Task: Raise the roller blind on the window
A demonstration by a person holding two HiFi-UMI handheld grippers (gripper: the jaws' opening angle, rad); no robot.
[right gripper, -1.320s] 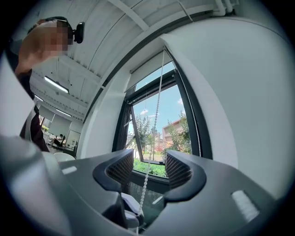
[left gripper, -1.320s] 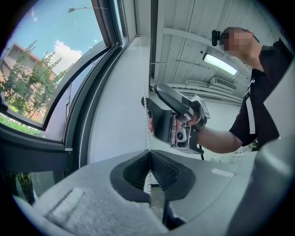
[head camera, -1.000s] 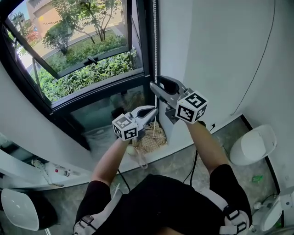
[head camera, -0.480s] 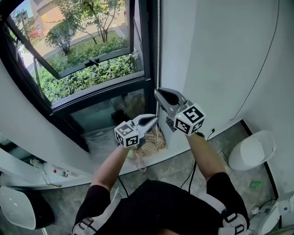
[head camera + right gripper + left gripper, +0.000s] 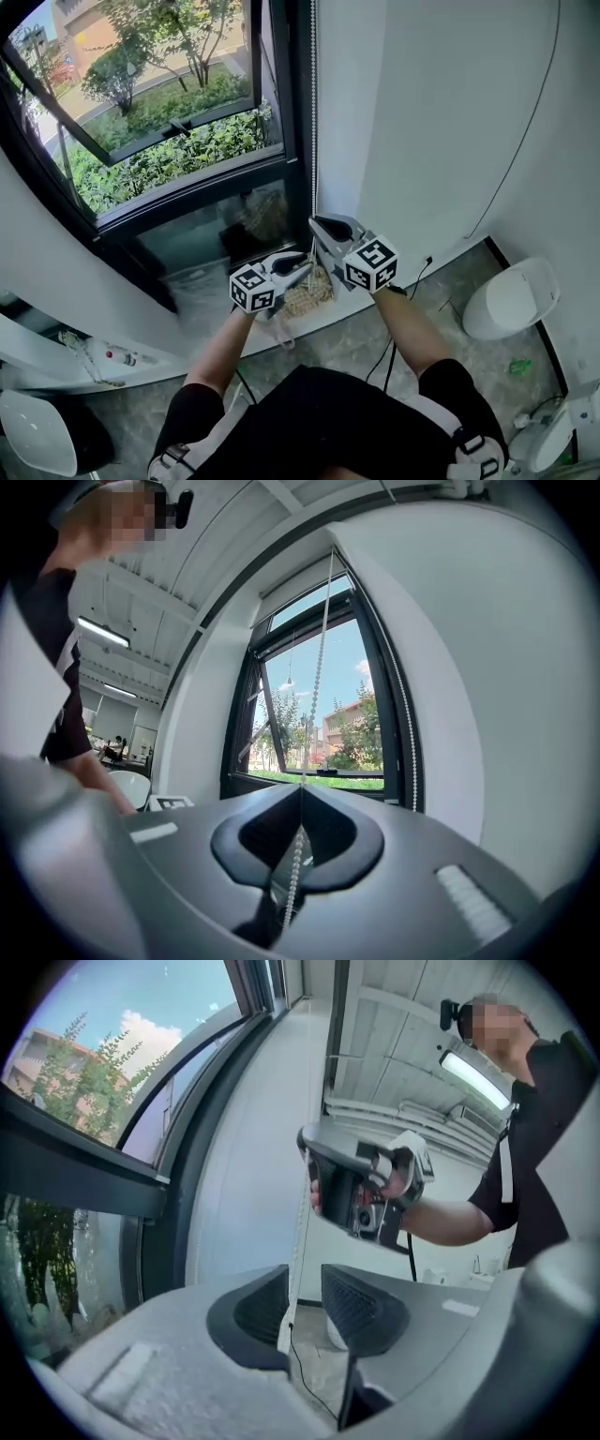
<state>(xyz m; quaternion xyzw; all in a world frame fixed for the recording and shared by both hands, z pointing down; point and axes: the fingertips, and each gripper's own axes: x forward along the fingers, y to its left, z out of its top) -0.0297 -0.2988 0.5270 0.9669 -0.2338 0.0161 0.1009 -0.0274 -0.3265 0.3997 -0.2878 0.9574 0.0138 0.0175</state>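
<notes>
Right gripper (image 5: 323, 225) and left gripper (image 5: 302, 263) sit low by the window frame (image 5: 286, 141) in head view — left gripper view: jaws just opened, the blind's bead chain (image 5: 300, 1241) hanging loose between them, probably to regrip higher — right gripper view: jaws pinched on the chain, holding the pull.

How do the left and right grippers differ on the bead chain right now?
The left gripper has just been opening its jaws, and the bead chain runs between them ungripped. The right gripper is shut on the bead chain. In the head view the right gripper sits higher than the left gripper. Both line up on the same bead chain.
</notes>
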